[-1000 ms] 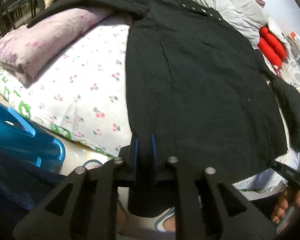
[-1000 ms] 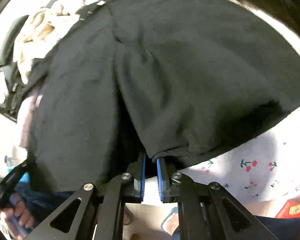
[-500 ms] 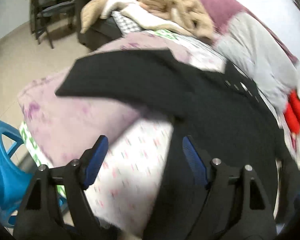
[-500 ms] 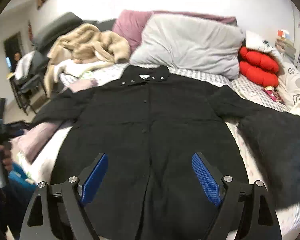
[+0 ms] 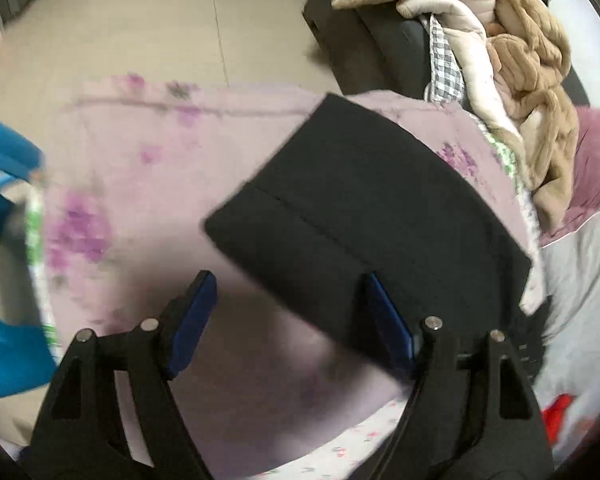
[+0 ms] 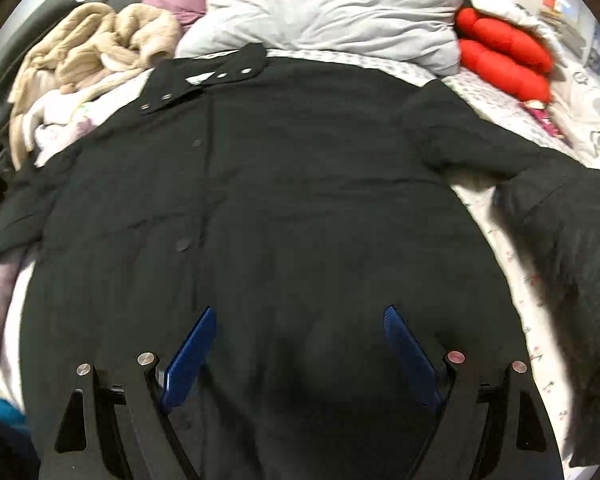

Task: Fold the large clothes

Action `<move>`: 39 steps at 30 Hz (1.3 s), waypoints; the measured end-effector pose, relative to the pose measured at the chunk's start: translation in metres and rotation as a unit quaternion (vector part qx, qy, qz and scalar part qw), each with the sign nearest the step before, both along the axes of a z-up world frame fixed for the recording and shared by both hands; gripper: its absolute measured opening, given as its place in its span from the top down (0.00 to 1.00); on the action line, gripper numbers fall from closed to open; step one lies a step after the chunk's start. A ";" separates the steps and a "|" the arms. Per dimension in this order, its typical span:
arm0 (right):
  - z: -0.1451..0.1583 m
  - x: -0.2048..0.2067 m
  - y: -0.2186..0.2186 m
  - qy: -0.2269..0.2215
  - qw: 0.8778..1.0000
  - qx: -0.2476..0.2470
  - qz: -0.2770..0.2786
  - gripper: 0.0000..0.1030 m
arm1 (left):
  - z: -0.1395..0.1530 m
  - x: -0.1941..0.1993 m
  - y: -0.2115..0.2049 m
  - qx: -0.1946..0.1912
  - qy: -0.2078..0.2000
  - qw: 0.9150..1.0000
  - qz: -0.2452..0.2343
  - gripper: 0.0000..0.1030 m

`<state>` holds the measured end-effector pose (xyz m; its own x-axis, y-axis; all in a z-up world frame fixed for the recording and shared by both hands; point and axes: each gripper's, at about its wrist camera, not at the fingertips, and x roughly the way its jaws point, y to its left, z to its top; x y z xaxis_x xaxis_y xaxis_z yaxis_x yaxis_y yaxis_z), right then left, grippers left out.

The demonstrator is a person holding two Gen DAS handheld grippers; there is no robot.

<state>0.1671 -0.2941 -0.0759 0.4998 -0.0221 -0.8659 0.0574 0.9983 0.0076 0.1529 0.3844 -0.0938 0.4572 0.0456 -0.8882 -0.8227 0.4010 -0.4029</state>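
A large black button-front coat [image 6: 284, 200] lies spread flat, collar at the far end, on a bed with a cherry-print sheet [image 6: 536, 280]. My right gripper [image 6: 298, 312] is open and empty above the coat's lower front. In the left wrist view the coat's left sleeve [image 5: 360, 208] lies across a folded pink floral quilt [image 5: 140, 184], cuff end toward me. My left gripper [image 5: 288, 280] is open and empty, just short of the cuff, its right finger close to the sleeve's edge. The coat's right sleeve [image 6: 480, 140] stretches toward the bed's right side.
A grey pillow [image 6: 332, 4] and red cushions [image 6: 504, 60] lie at the head of the bed. A beige blanket pile [image 5: 520, 60] covers a dark chair. A blue plastic stool [image 5: 4, 272] stands left of the bed. Another dark garment [image 6: 572, 248] lies at the right.
Both grippers let go of the coat's hem and opened. The left one swung left to the sleeve cuff on the pink quilt. The right one rose over the coat's front.
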 end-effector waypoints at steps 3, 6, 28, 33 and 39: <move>0.003 0.002 0.002 0.000 1.000 -0.001 0.006 0.16 | -0.003 0.012 -0.001 0.007 -0.020 1.000 0.000 0.25; 0.003 0.005 0.011 -0.003 1.000 -0.008 0.020 0.16 | -0.004 0.026 -0.003 0.034 -0.019 0.999 -0.008 0.31; 0.004 0.018 -0.018 -0.012 1.000 0.024 -0.016 0.16 | 0.080 -0.025 -0.009 0.062 -0.224 0.970 0.070 0.90; 0.007 0.019 -0.023 -0.014 0.999 0.044 -0.026 0.16 | 0.132 -0.019 -0.060 0.142 -0.284 0.948 0.015 0.90; 0.008 0.017 -0.024 -0.017 0.999 0.041 -0.029 0.16 | 0.170 0.000 -0.146 0.192 -0.333 0.919 -0.090 0.90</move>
